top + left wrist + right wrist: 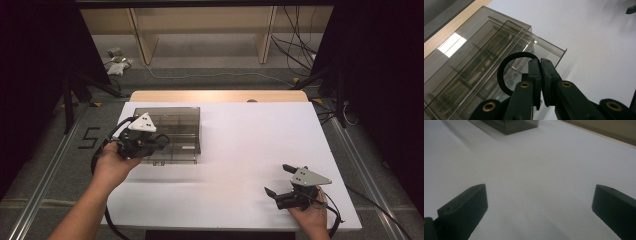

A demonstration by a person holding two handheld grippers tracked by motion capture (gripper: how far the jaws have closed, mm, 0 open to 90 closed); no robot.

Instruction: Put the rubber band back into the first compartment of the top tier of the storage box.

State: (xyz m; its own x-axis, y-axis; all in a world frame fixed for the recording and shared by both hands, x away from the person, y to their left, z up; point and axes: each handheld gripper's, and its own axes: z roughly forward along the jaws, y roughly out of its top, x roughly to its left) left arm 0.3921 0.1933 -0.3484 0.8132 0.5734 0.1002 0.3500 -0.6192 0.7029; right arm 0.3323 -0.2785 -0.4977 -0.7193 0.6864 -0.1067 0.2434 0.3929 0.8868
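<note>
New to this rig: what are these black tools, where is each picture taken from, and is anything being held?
A person sits at a white table with a hand-held two-jaw tool in each hand. The high view looks down from above; each of the other two rides on one tool, looking along its black jaws. The left gripper is shut on a thin black loop, perhaps a hair tie, held over a smoky transparent plastic compartment box. The right gripper rests open above bare table, holding nothing.
</note>
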